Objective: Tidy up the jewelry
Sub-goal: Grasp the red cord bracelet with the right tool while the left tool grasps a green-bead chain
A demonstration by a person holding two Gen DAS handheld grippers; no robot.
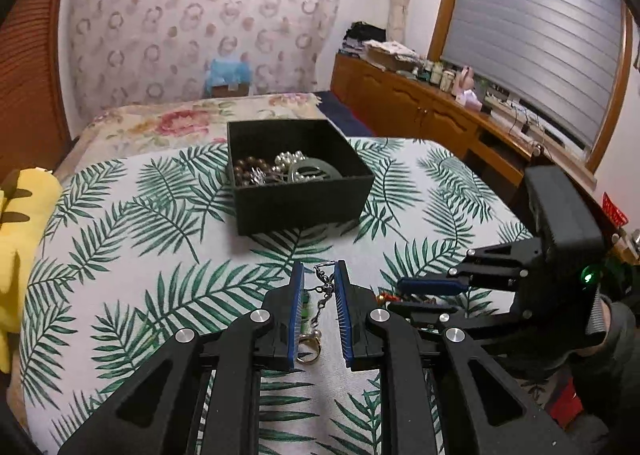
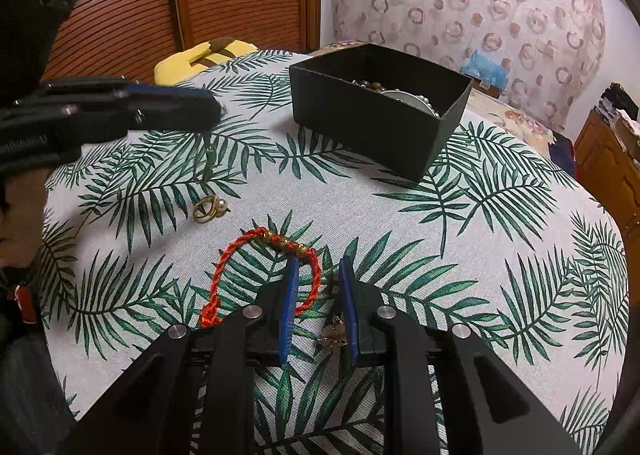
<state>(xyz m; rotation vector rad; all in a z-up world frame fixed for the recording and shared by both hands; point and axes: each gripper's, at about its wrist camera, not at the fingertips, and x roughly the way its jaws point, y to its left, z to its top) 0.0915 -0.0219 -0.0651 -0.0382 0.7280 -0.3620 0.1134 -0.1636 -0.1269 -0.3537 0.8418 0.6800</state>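
In the left wrist view the left tongs [image 1: 319, 275] stand apart over the leaf-print worktop [image 1: 132, 223], with a silver chain [image 1: 325, 287] lying in the gap, a small green piece [image 1: 306, 305] against the inner face of the finger at 9 o'clock, and a gold pearl ring [image 1: 310, 347] nearer the camera. The black box [image 1: 304, 199] sits at 12 o'clock, holding brown beads [image 1: 246, 169], pearls [image 1: 288, 159] and a pale green bangle [image 1: 316, 171]. The right tongs [image 1: 420, 295] reach in from 3 o'clock, slightly apart and empty. In the right wrist view the right tongs [image 2: 319, 269] stand apart over the worktop [image 2: 480, 215]; a red cord bracelet [image 2: 264, 267] loops past the finger at 9 o'clock, and a small pale gold trinket [image 2: 334, 333] lies between the fingers. The ring [image 2: 208, 209] rests at 10 o'clock, the box [image 2: 372, 127] at 12 o'clock. The left tongs [image 2: 216, 109] hang at 10 o'clock with the green piece [image 2: 208, 167] dangling beneath; whether they pinch it cannot be told here.
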